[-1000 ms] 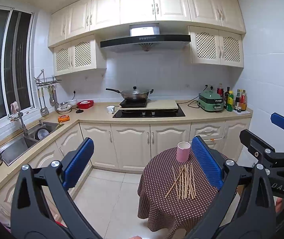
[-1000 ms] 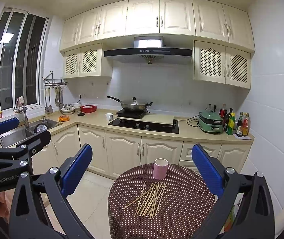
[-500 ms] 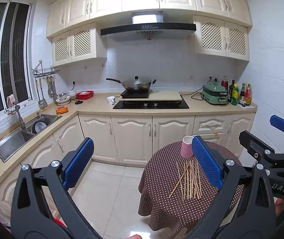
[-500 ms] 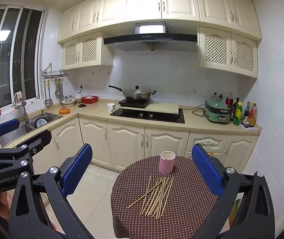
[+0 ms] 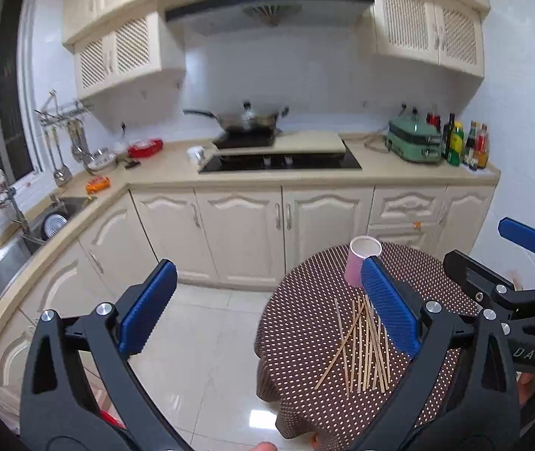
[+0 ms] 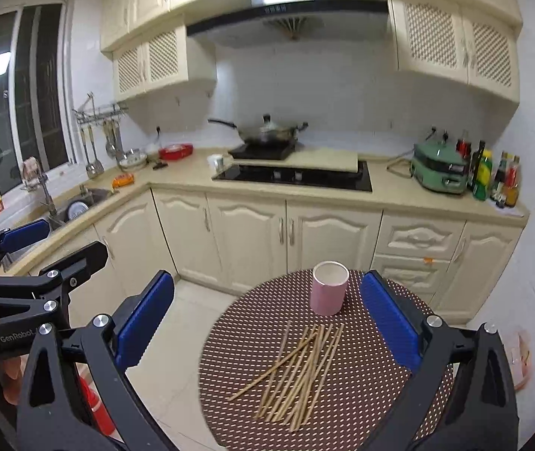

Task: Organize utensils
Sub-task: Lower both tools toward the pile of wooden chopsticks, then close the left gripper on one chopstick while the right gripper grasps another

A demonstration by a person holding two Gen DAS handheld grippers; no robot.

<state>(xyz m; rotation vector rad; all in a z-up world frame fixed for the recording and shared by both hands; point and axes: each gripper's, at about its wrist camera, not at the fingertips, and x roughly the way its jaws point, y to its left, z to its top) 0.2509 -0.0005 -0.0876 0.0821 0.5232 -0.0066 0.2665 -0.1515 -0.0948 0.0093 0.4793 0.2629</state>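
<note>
Both grippers hang above the floor short of the round table [image 6: 380, 387], nothing held. Left gripper [image 5: 267, 308] has its jaws spread wide; right gripper [image 6: 267, 319] likewise wide, lined up on the table, likely ready for a first pick. Chopsticks [image 6: 297, 368] lie loose in a fanned heap on the dotted cloth, near side of the table. Pink cup [image 6: 328, 287] stands upright just beyond them, mouth up, probably the holder they go into. None are in the cup yet. Kitchen counter [image 6: 387, 191] sits far behind.

chopsticks [image 6: 297, 366]: matt wood | tablecloth [image 6: 361, 387]: dotted cloth | floor [image 5: 207, 338]: glossy tile
</note>
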